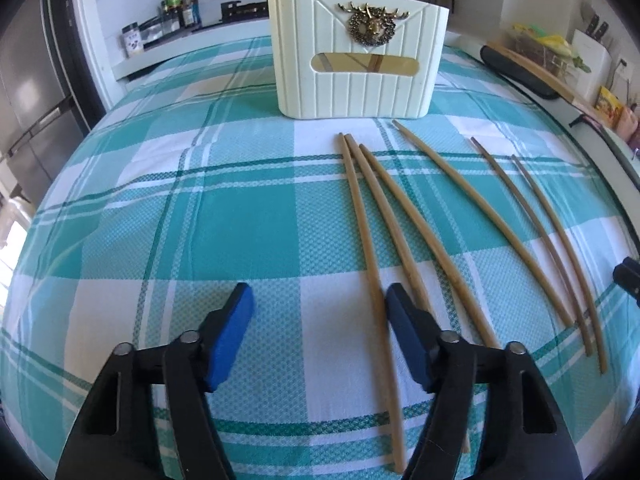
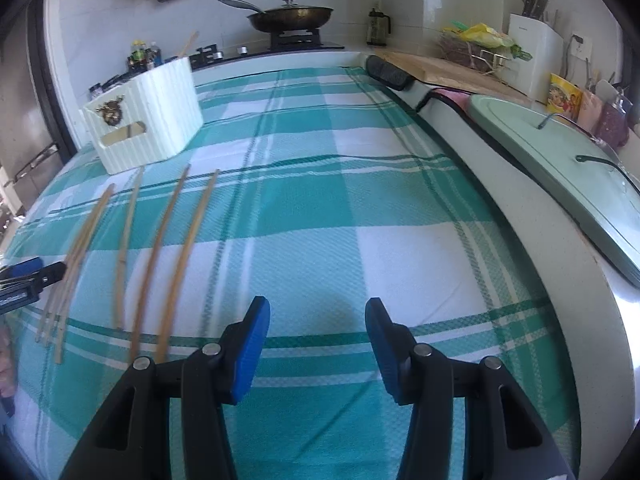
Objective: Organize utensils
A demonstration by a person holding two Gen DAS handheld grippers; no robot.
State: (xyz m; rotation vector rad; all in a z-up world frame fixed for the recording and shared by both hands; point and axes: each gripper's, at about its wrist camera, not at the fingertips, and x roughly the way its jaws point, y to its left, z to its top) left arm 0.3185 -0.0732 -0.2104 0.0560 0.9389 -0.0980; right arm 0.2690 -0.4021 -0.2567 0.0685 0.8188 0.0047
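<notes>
Several bamboo chopsticks (image 1: 420,232) lie fanned on the teal plaid cloth (image 1: 180,220), tips toward a cream utensil holder (image 1: 352,60) with a gold deer emblem. More sticks show through its window. My left gripper (image 1: 320,304) is open above the cloth. The leftmost chopstick (image 1: 362,240) runs between its jaws, close to the right finger (image 1: 400,312), and the pads do not press it. My right gripper (image 2: 317,312) is open over bare cloth with nothing between its fingers. In the right wrist view the chopsticks (image 2: 160,248) lie to its left and the holder (image 2: 148,120) stands at the far left.
A stove with a lidded pan (image 2: 292,16) stands behind the cloth. A pale green sink cover (image 2: 560,168) and counter edge run along the right, with a cutting board (image 2: 440,66), knife block (image 2: 536,48) and packets behind. Bottles (image 1: 180,8) and a fridge (image 1: 32,100) are at the left.
</notes>
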